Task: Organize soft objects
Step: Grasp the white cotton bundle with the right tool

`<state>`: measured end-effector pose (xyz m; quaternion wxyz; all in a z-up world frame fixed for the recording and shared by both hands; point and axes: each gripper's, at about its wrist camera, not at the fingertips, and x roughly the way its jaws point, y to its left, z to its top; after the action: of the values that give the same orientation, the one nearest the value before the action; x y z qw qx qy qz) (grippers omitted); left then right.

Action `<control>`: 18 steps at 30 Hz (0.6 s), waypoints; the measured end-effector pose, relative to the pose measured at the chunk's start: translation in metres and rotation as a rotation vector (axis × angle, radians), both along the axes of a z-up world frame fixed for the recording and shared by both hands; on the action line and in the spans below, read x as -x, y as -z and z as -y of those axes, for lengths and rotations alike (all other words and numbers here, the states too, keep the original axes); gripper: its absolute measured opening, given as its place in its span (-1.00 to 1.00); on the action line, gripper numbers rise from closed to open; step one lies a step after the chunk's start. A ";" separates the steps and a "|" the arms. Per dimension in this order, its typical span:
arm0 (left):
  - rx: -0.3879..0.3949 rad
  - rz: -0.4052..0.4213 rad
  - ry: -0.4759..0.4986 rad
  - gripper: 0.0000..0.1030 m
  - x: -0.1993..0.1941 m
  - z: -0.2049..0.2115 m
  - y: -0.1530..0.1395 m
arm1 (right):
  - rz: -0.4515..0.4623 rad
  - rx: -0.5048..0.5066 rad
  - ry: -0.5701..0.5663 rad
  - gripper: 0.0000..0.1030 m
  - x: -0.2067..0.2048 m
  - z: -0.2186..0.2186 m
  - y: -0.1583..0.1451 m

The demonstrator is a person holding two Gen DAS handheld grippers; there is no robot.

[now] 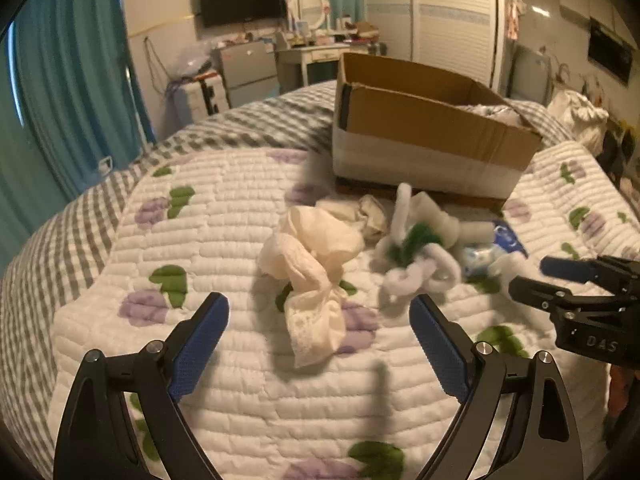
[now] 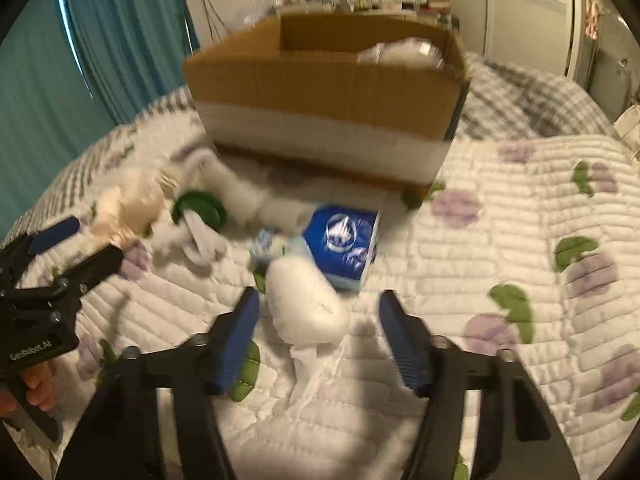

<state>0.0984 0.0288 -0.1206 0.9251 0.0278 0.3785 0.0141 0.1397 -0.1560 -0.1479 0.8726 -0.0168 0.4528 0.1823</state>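
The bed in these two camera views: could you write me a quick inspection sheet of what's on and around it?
Surface: white quilted bedspread with purple flowers and green leaves, over a grey checked blanket.
Job's things: cream lace cloth; white-and-green fuzzy toy; white soft bundle; blue-and-white packet; open brown cardboard box, something white inside.
Clutter: nothing seen beyond these.
Grippers: left gripper open, before the cloth; right gripper open, straddling the bundle.
Cables: thin cords on the far wall.
Surroundings: teal curtains, black wall television, dressing table with oval mirror.
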 end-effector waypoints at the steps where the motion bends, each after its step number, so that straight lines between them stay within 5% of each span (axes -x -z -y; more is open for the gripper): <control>1: 0.002 0.001 0.001 0.79 -0.002 -0.001 0.001 | -0.013 0.002 -0.010 -0.18 -0.001 -0.003 0.002; 2: 0.005 0.001 0.001 0.79 -0.005 -0.002 0.001 | -0.020 -0.002 -0.023 -0.33 0.000 -0.006 0.003; 5: 0.012 0.008 0.012 0.78 -0.009 -0.005 0.005 | 0.038 0.013 -0.020 -0.36 0.007 -0.007 -0.006; 9: 0.006 -0.012 0.013 0.34 -0.016 -0.007 0.011 | 0.139 0.010 0.005 -0.36 0.013 -0.005 -0.029; 11: 0.005 -0.019 -0.005 0.33 -0.020 -0.011 0.015 | 0.151 0.020 0.015 -0.36 0.012 -0.004 -0.032; 14: 0.021 -0.020 -0.010 -0.13 -0.023 -0.016 0.018 | 0.135 0.017 0.016 -0.36 0.010 -0.004 -0.029; 18: 0.043 -0.022 0.010 -0.51 -0.023 -0.016 0.020 | 0.135 0.013 0.013 -0.36 0.011 -0.005 -0.028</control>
<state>0.1213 0.0449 -0.1409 0.9214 0.0098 0.3885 0.0010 0.1291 -0.1510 -0.1197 0.9022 -0.0320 0.3942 0.1721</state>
